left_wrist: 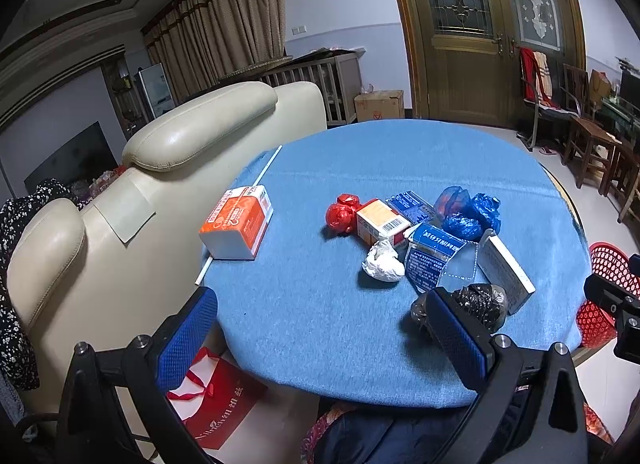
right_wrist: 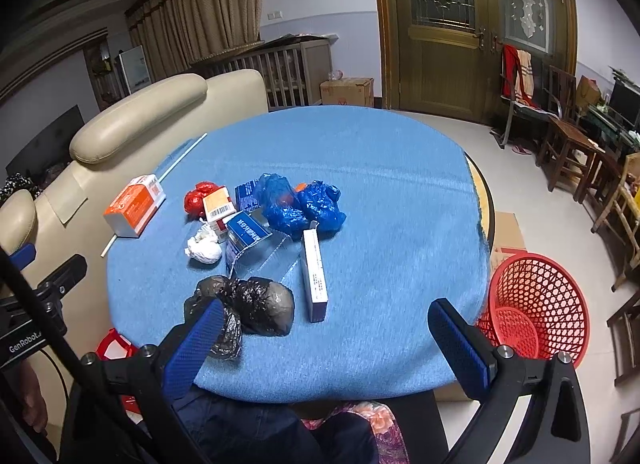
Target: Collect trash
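Observation:
Trash lies in a pile on the blue-covered round table [left_wrist: 320, 324]: a crumpled black bag [right_wrist: 260, 304], a white paper wad [right_wrist: 204, 250], a red wrapper [right_wrist: 198, 195], blue plastic bags [right_wrist: 304, 207], a small orange-and-white box [right_wrist: 218, 207], blue foil packets [right_wrist: 246, 234] and a long white box [right_wrist: 314, 276]. My left gripper [left_wrist: 320, 312] hovers open over the near edge, its right finger beside the black bag [left_wrist: 480, 304]. My right gripper [right_wrist: 326, 324] is open too, its left finger just in front of the black bag. Neither holds anything.
A red mesh basket [right_wrist: 536, 308] stands on the floor right of the table. An orange tissue pack [left_wrist: 238, 223] and a white straw [left_wrist: 236, 219] lie at the table's left. A cream sofa [left_wrist: 120, 203] is to the left, a red gift bag [left_wrist: 224, 400] below, wooden chairs [right_wrist: 572, 143] to the right.

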`<control>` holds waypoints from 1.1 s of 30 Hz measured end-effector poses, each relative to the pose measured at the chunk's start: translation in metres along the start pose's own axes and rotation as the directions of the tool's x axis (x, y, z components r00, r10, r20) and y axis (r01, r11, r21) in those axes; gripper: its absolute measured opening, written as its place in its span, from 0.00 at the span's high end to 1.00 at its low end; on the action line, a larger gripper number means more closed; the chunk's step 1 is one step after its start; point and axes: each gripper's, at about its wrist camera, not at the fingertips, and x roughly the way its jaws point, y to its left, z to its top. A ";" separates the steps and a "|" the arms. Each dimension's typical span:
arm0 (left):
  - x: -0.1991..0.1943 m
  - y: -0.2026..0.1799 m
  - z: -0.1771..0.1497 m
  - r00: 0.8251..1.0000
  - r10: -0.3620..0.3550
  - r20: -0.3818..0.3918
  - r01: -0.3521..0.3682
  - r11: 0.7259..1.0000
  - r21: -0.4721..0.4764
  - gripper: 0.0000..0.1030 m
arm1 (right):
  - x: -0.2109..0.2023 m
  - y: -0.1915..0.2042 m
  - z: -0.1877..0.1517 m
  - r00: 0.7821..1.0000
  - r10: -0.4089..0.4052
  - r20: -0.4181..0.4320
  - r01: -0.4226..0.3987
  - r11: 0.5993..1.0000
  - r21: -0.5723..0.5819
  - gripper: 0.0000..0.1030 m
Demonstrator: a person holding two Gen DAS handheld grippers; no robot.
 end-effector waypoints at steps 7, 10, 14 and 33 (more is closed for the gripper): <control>0.003 -0.001 -0.002 1.000 -0.001 -0.010 0.001 1.000 0.003 0.00 | 0.005 -0.002 -0.001 1.000 -0.003 0.003 0.003 1.000 0.005 0.00; 0.004 -0.001 -0.002 1.000 -0.002 -0.015 0.002 1.000 0.004 0.00 | 0.007 -0.003 -0.001 1.000 -0.008 -0.006 0.008 1.000 0.008 0.00; 0.005 -0.002 -0.003 1.000 -0.003 -0.019 0.003 1.000 0.006 0.00 | 0.009 -0.005 -0.002 1.000 -0.002 -0.018 0.003 1.000 0.024 0.00; 0.010 -0.005 -0.006 0.999 -0.005 -0.039 0.006 1.000 0.013 0.00 | 0.019 -0.012 -0.005 0.999 0.035 -0.005 -0.034 0.996 0.084 0.00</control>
